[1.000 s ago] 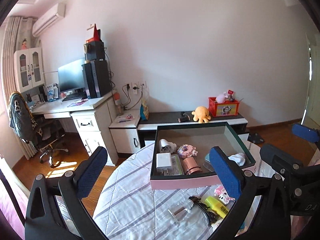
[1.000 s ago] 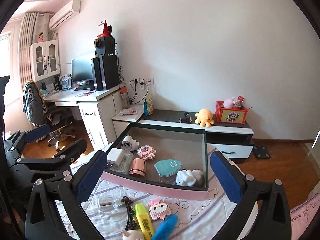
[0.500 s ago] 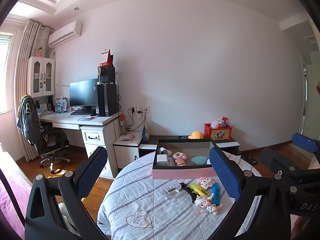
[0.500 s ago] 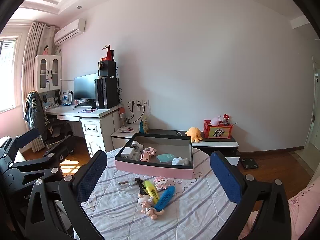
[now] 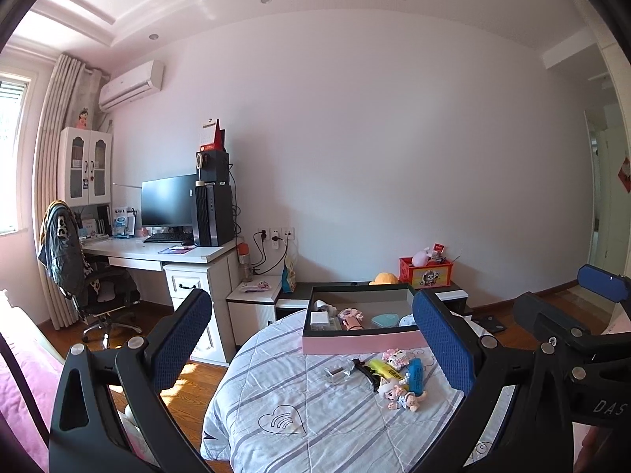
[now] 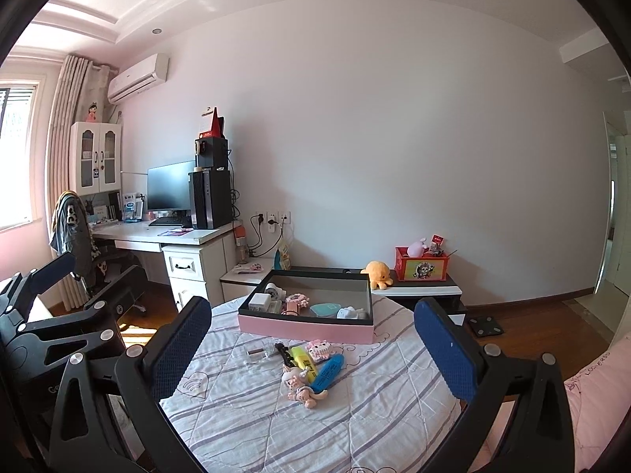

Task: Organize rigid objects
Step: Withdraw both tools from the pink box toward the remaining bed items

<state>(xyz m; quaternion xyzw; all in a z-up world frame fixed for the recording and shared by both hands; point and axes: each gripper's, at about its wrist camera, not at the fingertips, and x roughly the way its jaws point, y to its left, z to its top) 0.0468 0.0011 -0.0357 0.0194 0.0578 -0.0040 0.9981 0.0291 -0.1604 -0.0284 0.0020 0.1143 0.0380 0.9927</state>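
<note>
A box (image 6: 305,328) sits at the far side of the worktop (image 6: 355,425). Before it lie a highlighter (image 6: 303,358), a figurine (image 6: 301,388) and a bottle (image 6: 260,351). A desk (image 6: 165,238) stands behind, left.

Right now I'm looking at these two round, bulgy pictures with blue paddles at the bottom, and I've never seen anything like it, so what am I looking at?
Each picture comes from a wide-angle camera mounted on a hand-held gripper; a person carries one in each hand. The blue paddles are its two fingers. In the left camera's picture you see the left gripper; in the right camera's, the right gripper. Both are open and hold nothing.

Ahead is a round table with a striped cloth. On it stands a pink box with small items already inside. In front of the box lie loose things: a yellow highlighter, a blue one and small toy figures.
</note>
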